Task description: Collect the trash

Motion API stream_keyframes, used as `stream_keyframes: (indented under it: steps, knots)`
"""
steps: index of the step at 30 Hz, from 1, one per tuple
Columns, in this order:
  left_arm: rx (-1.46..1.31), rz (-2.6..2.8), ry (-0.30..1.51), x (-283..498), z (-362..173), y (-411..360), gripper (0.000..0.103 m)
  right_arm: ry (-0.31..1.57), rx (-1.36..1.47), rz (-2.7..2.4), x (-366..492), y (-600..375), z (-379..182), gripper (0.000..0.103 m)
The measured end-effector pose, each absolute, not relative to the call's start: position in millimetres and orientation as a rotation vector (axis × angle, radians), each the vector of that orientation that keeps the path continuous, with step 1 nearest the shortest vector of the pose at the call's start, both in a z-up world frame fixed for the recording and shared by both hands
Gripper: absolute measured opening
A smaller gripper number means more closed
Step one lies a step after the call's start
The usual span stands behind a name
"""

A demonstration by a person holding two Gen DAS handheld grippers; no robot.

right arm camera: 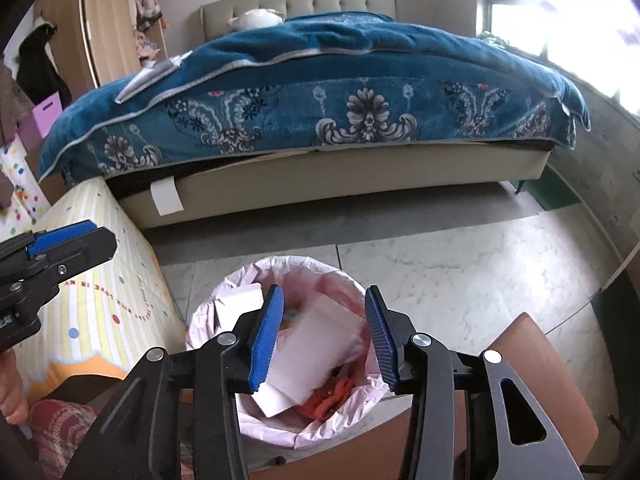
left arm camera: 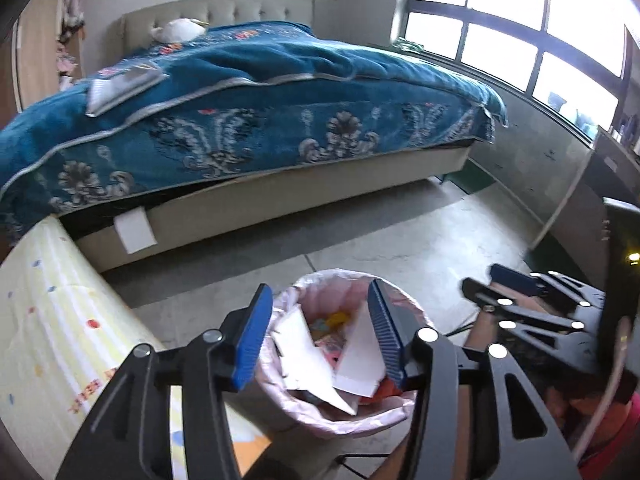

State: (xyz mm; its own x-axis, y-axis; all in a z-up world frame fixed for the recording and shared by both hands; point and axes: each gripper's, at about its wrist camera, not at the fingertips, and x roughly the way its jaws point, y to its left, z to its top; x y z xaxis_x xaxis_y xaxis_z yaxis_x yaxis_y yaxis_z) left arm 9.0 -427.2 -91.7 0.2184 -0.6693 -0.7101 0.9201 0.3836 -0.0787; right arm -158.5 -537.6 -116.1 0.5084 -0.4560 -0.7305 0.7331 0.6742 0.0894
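Observation:
A trash bin lined with a pink bag (left arm camera: 384,416) stands on the floor, also in the right wrist view (right arm camera: 208,320). It holds white paper pieces (left arm camera: 308,356) (right arm camera: 316,344), colourful wrappers and something orange-red (right arm camera: 332,396). My left gripper (left arm camera: 320,336) is open and empty, hovering above the bin. My right gripper (right arm camera: 322,336) is open and empty, also above the bin. The right gripper shows at the right of the left wrist view (left arm camera: 496,284), and the left gripper at the left of the right wrist view (right arm camera: 64,240).
A bed with a blue floral blanket (left arm camera: 248,120) fills the background. A striped yellow covered box (left arm camera: 60,340) stands left of the bin. A brown stool seat (right arm camera: 532,368) lies under the right gripper. Dark furniture (left arm camera: 616,240) stands at the right below the window.

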Motion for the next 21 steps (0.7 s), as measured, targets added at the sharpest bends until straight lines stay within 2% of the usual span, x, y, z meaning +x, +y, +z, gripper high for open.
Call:
stream_keyframes:
  steps: [3,6,8,11,19,21]
  knots:
    - [0.388,-1.099,0.723,15,-84,-414,0.052,0.71,0.424,-0.72,-163,-527,-109,0.052]
    - [0.376,-1.05,0.701,18,-74,-397,0.058,0.687,0.42,-0.696,-163,-516,-99,0.062]
    - [0.373,-1.015,0.69,20,-68,-384,0.067,0.677,0.414,-0.691,-162,-510,-91,0.072]
    - [0.372,-0.951,0.681,21,-60,-361,0.074,0.665,0.383,-0.659,-161,-494,-80,0.084]
    - [0.299,-0.807,0.639,24,-30,-283,0.095,0.623,0.303,-0.552,-148,-437,-43,0.091]
    - [0.272,-0.772,0.637,27,-22,-263,0.096,0.624,0.292,-0.512,-143,-424,-36,0.092]
